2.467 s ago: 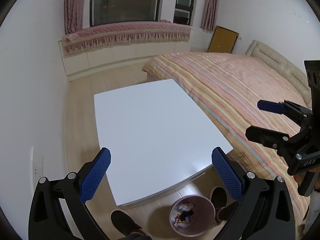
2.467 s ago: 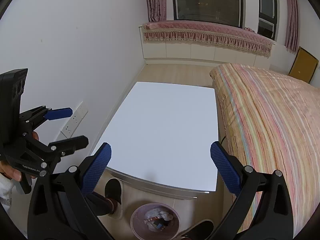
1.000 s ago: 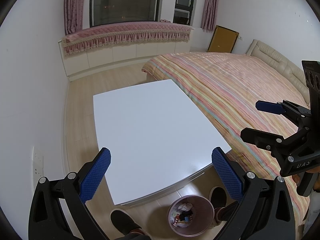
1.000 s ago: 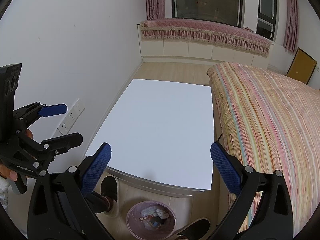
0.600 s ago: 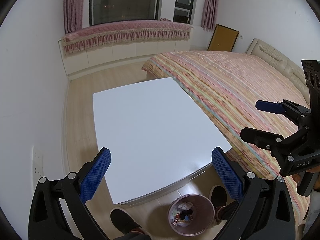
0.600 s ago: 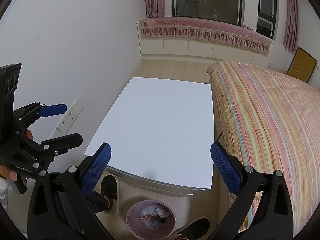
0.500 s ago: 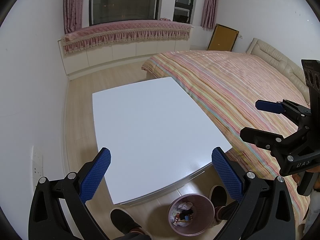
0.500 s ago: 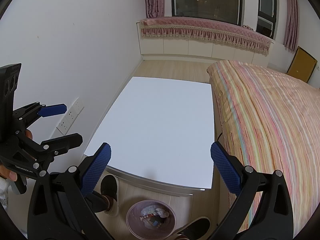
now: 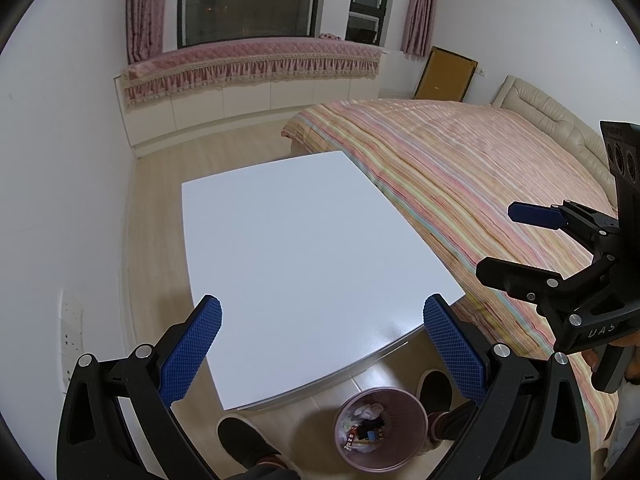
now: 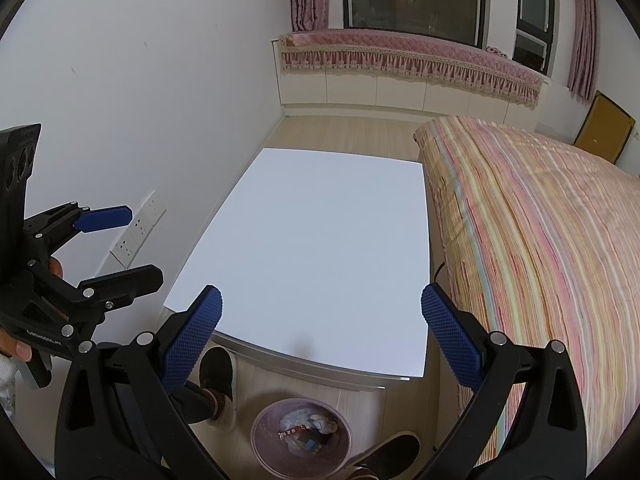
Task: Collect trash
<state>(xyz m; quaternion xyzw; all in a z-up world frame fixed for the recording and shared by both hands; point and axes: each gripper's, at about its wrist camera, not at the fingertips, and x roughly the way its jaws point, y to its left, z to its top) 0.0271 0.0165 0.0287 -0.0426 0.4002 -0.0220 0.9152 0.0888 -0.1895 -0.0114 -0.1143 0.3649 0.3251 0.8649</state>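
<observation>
Left hand-held gripper (image 9: 320, 322) and right hand-held gripper (image 10: 319, 320), both spread wide and holding nothing, above white counter (image 9: 304, 248); trash bin (image 9: 380, 428) below.

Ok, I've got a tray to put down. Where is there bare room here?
The whole white table top is bare, bordered by the wall and the striped bed. It is crowded at its near edge: the trash bin sits on the floor between two shoes.

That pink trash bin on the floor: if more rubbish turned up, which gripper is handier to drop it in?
Neither much. The bin sits on the floor between the person's feet, below both the left gripper and right gripper. Both are open and empty above the table.
</observation>
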